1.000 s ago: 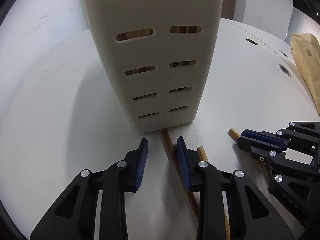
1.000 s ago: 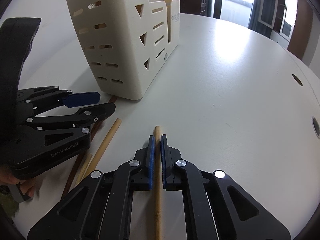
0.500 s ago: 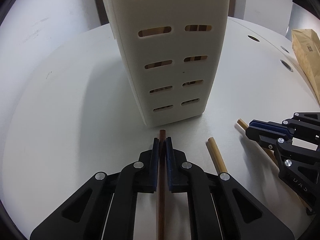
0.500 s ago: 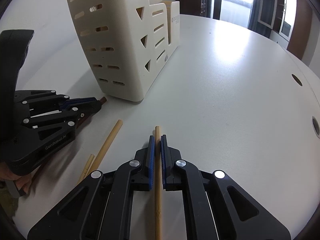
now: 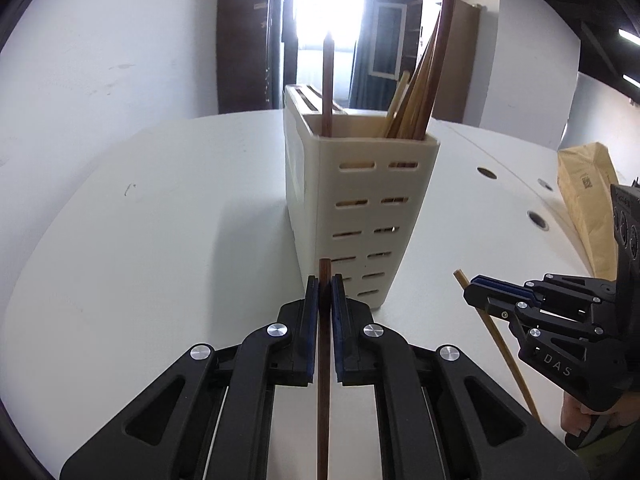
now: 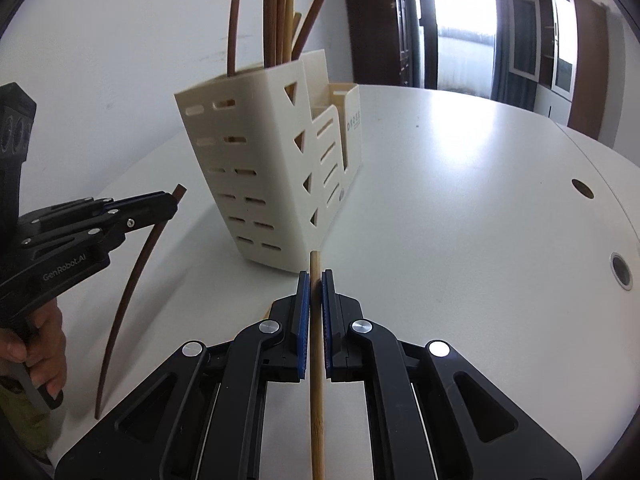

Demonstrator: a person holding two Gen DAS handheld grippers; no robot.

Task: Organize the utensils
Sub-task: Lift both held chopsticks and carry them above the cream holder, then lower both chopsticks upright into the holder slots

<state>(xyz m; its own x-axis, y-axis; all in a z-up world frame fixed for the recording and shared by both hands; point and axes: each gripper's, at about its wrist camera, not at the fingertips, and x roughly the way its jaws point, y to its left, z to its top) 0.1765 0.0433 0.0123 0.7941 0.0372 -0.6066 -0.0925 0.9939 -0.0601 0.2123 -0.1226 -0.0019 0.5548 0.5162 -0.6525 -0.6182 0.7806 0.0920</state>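
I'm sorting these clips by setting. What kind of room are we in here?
Probably an office or meeting room, not a kitchen: a big white table with round cable holes, bare white walls, dark cabinets and a bright window behind. The cream utensil holder looks staged.

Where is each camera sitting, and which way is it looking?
Left wrist: sits on the left gripper, looking along the dark chopstick it grips, toward the cream holder; a hand shows lower right.
Right wrist: sits on the right gripper, gripping the light chopstick; a hand shows left.
Both see the holder, white table, and each other's gripper.
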